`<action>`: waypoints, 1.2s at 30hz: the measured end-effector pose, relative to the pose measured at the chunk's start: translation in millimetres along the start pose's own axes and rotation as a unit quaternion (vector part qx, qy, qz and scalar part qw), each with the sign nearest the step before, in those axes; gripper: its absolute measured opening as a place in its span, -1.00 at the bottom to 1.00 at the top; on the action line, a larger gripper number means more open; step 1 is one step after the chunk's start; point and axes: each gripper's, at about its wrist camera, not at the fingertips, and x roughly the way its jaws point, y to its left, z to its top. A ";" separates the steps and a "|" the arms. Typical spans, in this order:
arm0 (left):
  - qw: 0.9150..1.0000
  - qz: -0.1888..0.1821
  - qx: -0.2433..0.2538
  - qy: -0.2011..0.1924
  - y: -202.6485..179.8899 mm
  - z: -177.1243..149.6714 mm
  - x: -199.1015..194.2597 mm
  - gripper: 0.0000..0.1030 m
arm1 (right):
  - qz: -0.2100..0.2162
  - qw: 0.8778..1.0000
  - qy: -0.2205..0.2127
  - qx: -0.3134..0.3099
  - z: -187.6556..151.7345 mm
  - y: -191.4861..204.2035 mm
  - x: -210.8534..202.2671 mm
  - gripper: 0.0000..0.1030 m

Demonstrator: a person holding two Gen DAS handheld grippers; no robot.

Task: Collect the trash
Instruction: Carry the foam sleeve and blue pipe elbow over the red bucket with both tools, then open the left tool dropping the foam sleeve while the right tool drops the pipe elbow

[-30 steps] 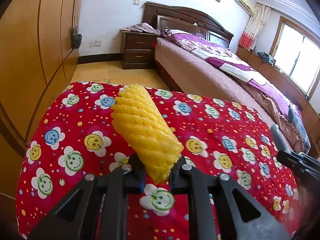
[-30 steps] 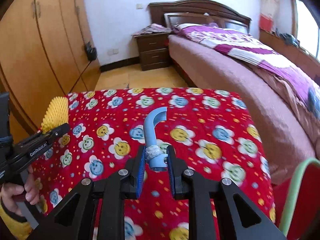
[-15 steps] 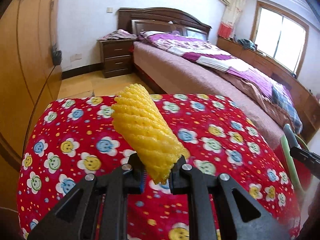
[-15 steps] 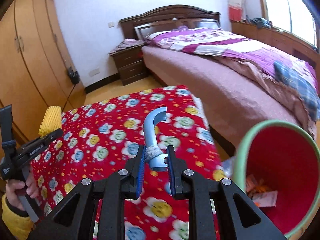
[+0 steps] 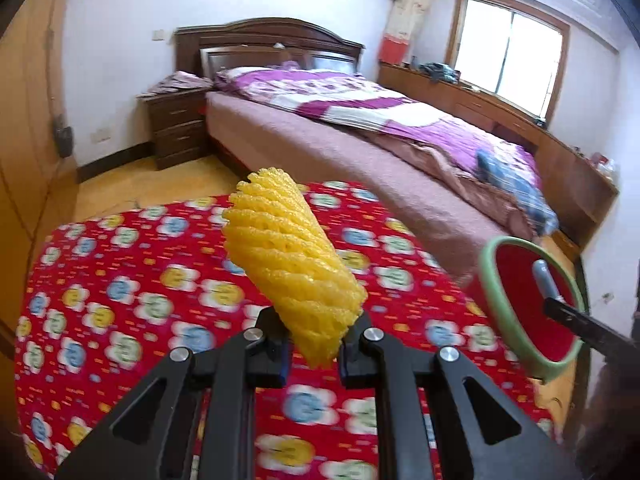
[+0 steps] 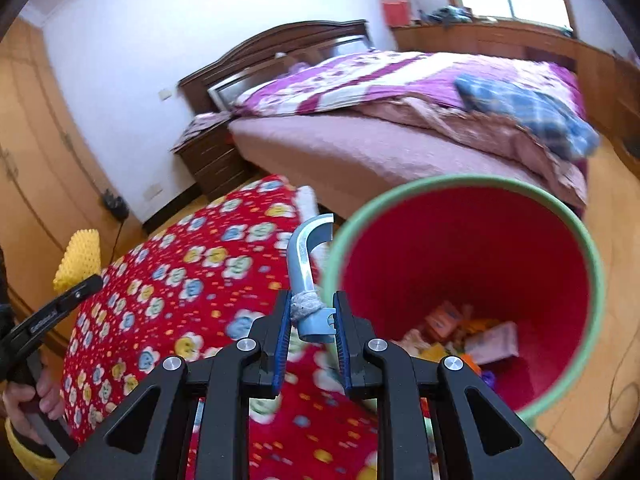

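Note:
My left gripper (image 5: 313,344) is shut on a yellow foam net sleeve (image 5: 290,264) and holds it above the red smiley-flower tablecloth (image 5: 120,300). My right gripper (image 6: 311,326) is shut on a curved blue plastic hook (image 6: 306,256) with grey tape round its stem, at the left rim of a red bin with a green rim (image 6: 472,256). Several wrappers (image 6: 460,332) lie at the bin's bottom. The bin (image 5: 520,292) also shows at the right of the left wrist view, with the hook (image 5: 544,280) over it. The sleeve (image 6: 78,256) shows at the far left of the right wrist view.
A bed with a purple quilt (image 5: 360,120) stands beyond the table. A dark nightstand (image 5: 176,128) is at its left, wooden wardrobes (image 5: 24,140) along the left wall. A blue checked cloth (image 6: 524,108) lies on the bed.
Both grippers have swung right. The red bin has come much closer in the right wrist view, and the hook is now at its rim. Both grips are unchanged.

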 end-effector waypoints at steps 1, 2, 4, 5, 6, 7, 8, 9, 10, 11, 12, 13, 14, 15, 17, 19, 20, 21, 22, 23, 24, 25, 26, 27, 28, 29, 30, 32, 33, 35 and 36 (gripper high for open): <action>1.000 -0.008 0.002 0.002 -7.8 -0.1 0.9 -0.69 | -0.005 1.000 -0.001 0.009 -1.6 -7.8 -3.6 -0.60; 1.000 -0.015 0.005 0.004 -14.6 -0.8 1.4 -0.69 | -0.012 1.000 -0.002 0.016 -3.2 -15.8 -6.6 -0.60; 0.999 -0.031 0.015 0.009 -33.4 -2.3 2.5 -0.69 | -0.034 0.999 -0.004 0.027 -6.1 -28.9 -10.9 -0.60; 0.999 -0.037 0.019 0.010 -40.8 -3.0 2.7 -0.69 | -0.041 0.999 -0.005 0.031 -6.9 -35.2 -12.4 -0.59; 0.999 -0.045 0.026 0.013 -51.5 -3.8 3.6 -0.69 | -0.046 0.998 -0.005 0.035 -8.3 -41.9 -13.8 -0.59; 0.998 -0.050 0.031 0.015 -58.1 -4.5 4.1 -0.69 | -0.053 0.998 -0.004 0.042 -9.5 -49.6 -15.0 -0.58; 0.998 -0.054 0.036 0.017 -65.5 -4.8 4.7 -0.69 | -0.057 0.997 -0.003 0.047 -10.0 -55.2 -15.5 -0.58; 0.997 -0.058 0.044 0.019 -75.1 -5.4 6.3 -0.69 | -0.059 0.997 -0.003 0.052 -9.8 -61.0 -15.8 -0.57; 0.997 -0.061 0.049 0.021 -81.8 -6.2 7.5 -0.69 | -0.060 0.997 -0.004 0.059 -10.5 -67.2 -16.7 -0.57; 0.996 -0.064 0.054 0.023 -88.5 -7.2 8.4 -0.69 | -0.060 0.996 -0.005 0.064 -11.1 -73.0 -17.8 -0.57; 0.995 -0.068 0.060 0.026 -97.1 -8.0 10.3 -0.69 | -0.060 0.996 -0.007 0.070 -11.7 -77.7 -19.0 -0.57; 0.995 -0.072 0.063 0.029 -102.1 -8.5 11.6 -0.69 | -0.059 0.995 -0.009 0.075 -12.2 -81.8 -20.0 -0.57; 0.994 -0.078 0.066 0.031 -107.5 -9.2 12.9 -0.69 | -0.059 0.995 -0.011 0.078 -12.8 -84.8 -20.6 -0.57; 0.993 -0.087 0.071 0.036 -115.4 -10.0 15.1 -0.69 | -0.060 0.995 -0.012 0.081 -13.1 -87.4 -22.1 -0.57; 0.990 -0.105 0.080 0.038 -127.6 -12.9 16.2 -0.69 | -0.066 0.994 -0.017 0.084 -15.0 -93.5 -27.6 -0.57; 0.987 -0.127 0.093 0.043 -142.4 -16.0 19.2 -0.69 | -0.070 0.994 -0.024 0.082 -16.2 -96.9 -34.7 -0.57; 0.985 -0.136 0.096 0.046 -148.7 -17.4 20.7 -0.69 | -0.073 0.994 -0.027 0.080 -16.9 -95.7 -37.0 -0.57; 0.983 -0.145 0.098 0.050 -155.5 -18.9 22.9 -0.69 | -0.075 0.994 -0.030 0.078 -18.1 -95.8 -40.3 -0.57; 0.981 -0.155 0.101 0.055 -163.0 -20.2 25.8 -0.69 | -0.077 0.994 -0.034 0.076 -19.3 -95.8 -44.0 -0.57; 0.980 -0.161 0.102 0.058 -168.5 -21.0 28.0 -0.69 | -0.079 0.993 -0.038 0.074 -20.9 -95.6 -47.6 -0.57; 0.978 -0.167 0.106 0.061 -174.9 -22.0 30.1 -0.69 | -0.081 0.993 -0.042 0.072 -22.5 -95.7 -51.3 -0.57; 0.977 -0.171 0.111 0.063 -182.9 -23.4 33.5 -0.69 | -0.085 0.993 -0.049 0.067 -25.1 -95.6 -55.8 -0.57; 0.976 -0.172 0.115 0.064 -187.8 -24.7 35.2 -0.69 | -0.089 0.993 -0.053 0.064 -27.2 -95.5 -58.8 -0.57; 0.976 -0.172 0.120 0.068 -193.5 -25.5 38.6 -0.69 | -0.091 0.992 -0.056 0.062 -29.5 -94.5 -61.1 -0.57; 0.975 -0.171 0.123 0.073 -199.6 -26.5 42.7 -0.69 | -0.093 0.992 -0.059 0.061 -32.3 -95.0 -63.9 -0.57; 0.974 -0.172 0.125 0.077 -204.1 -27.2 46.2 -0.69 | -0.091 0.992 -0.062 0.063 -35.6 -96.0 -66.2 -0.57; 0.973 -0.173 0.126 0.080 -209.0 -27.7 49.7 -0.69 | -0.087 0.992 -0.062 0.065 -37.6 -97.5 -67.8 -0.57; 0.972 -0.180 0.126 0.086 -216.4 -29.4 57.2 -0.69 | -0.078 0.993 -0.059 0.069 -42.5 -99.7 -69.2 -0.57; 0.972 -0.181 0.128 0.084 -220.4 -29.8 59.6 -0.69 | -0.078 0.993 -0.058 0.068 -44.8 -100.2 -69.6 -0.57; 0.971 -0.174 0.137 0.085 -227.6 -31.7 63.4 -0.36 | -0.081 0.993 -0.056 0.067 -48.6 -101.9 -70.6 -0.57; 0.972 -0.170 0.140 0.086 -229.2 -32.9 64.9 -0.26 | -0.080 0.993 -0.056 0.070 -49.8 -103.6 -71.5 -0.57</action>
